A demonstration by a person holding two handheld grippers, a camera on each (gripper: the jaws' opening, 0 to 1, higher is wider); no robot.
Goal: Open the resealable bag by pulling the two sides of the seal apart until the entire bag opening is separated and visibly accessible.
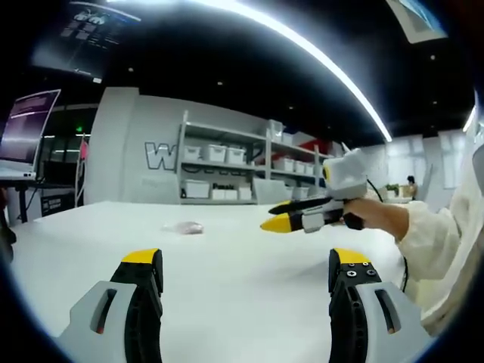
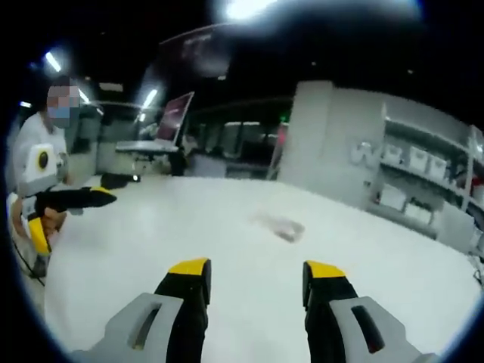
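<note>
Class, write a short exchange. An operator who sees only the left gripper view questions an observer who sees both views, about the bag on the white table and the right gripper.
Operator: In the left gripper view the right gripper comes in side-on. Are its jaws apart?
Observer: Yes. In the right gripper view they stand wide apart, with nothing between them.
Operator: Where does the bag lie for that gripper?
Observer: Ahead of it on the table, slightly toward its right jaw, with bare table between them.
</note>
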